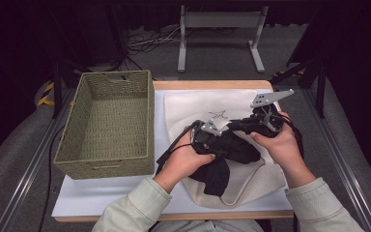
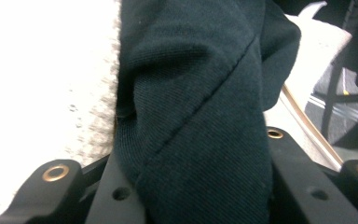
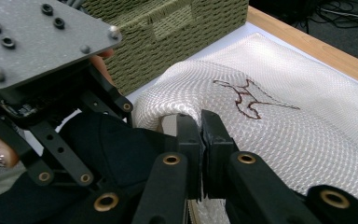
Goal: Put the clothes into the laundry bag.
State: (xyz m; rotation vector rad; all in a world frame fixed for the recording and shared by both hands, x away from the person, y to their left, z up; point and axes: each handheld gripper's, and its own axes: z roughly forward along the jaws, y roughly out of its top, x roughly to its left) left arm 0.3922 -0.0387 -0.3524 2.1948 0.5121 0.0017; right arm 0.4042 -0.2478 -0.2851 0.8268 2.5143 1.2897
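High view: black garment point(image 1: 227, 154) on white knit cloth point(image 1: 198, 104), right of woven basket point(image 1: 107, 126); both grippers at it.
Left gripper view: left gripper point(image 2: 200, 186) jaws clamp black garment fold.
Right gripper view: right gripper point(image 3: 201, 140) jaws pinched together on white cloth edge.

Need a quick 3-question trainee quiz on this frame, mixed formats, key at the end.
1. True or false: the woven basket has clothes in it.
2. What is the left tool closed on?
A. the dark garment
B. the basket's rim
C. a cable
3. Fill in: the right tool is pinching the edge of the ______ knitted cloth.

Key
1. False: the basket's inside is bare in the high view.
2. A: dark fabric fills the gap between its jaws in the left gripper view.
3. White: its jaws are pressed together on a fold of that cloth, near the dark embroidered motif.
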